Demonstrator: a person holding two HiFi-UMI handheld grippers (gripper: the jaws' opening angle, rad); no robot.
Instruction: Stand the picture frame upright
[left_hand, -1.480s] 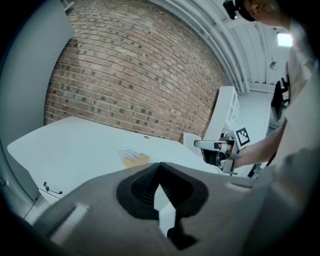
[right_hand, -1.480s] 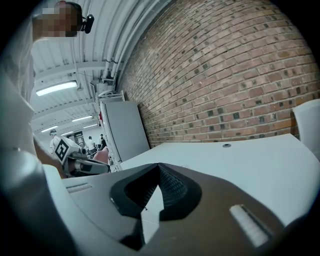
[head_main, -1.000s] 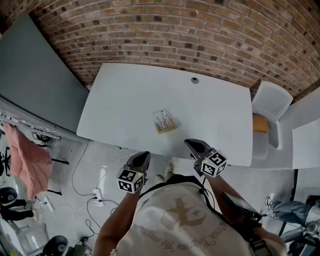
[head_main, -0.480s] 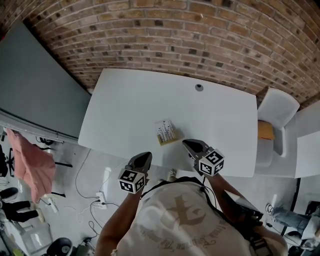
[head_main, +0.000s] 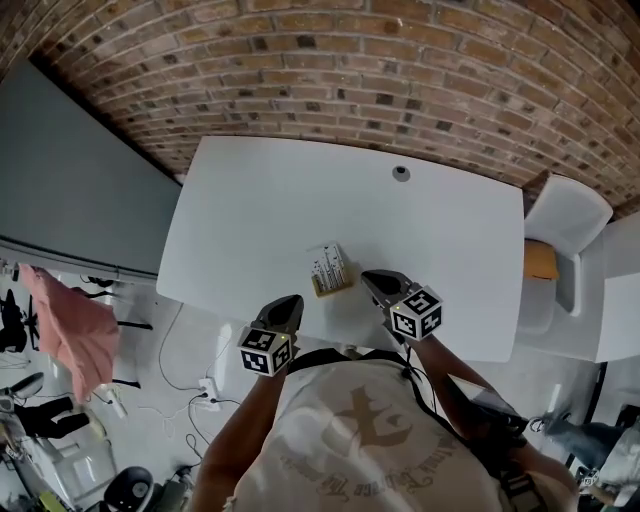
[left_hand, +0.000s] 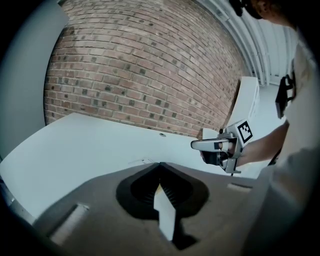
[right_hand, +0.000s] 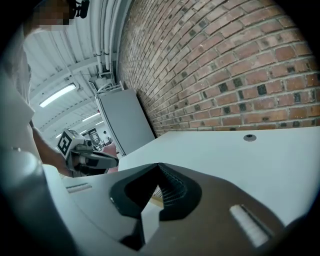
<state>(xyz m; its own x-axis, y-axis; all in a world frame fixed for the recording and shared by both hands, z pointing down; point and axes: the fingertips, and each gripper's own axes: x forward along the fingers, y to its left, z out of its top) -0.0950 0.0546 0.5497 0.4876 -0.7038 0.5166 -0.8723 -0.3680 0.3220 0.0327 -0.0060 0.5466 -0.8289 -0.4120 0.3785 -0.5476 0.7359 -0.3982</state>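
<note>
**Two shut claws flank a frame lying flat**

Two things fill the far left of the head view: a grey panel (head_main: 70, 170) and, below it, a pink cloth (head_main: 68, 335) hanging off to the side, neither of which looks part of the job. Next comes the left gripper (head_main: 288, 303), poised at the near edge of the white table (head_main: 250, 210) with its jaws pressed together and nothing between them. The picture frame (head_main: 329, 268) lies flat on its back close to that near edge, between the two tools and a little further in. The right gripper (head_main: 373, 279) has its tip just beside the frame's right side, apparently not touching, and its jaws are also pinched tight on nothing. Furthest right stands a white chair (head_main: 565, 215).

I'd guess the two tools sit either side so that one can lift an edge while the other steadies it. Narrow tips would suit sliding under a flat frame, though a proper hold would need the jaws opened.

Only the head view shows the frame whole and both tools' spacing around it. The left gripper view shows its closed jaws and the right tool level above the tabletop, with the frame barely a sliver. The right gripper view shows its teeth meshed and a tan scrap beneath them, probably the frame.
</note>
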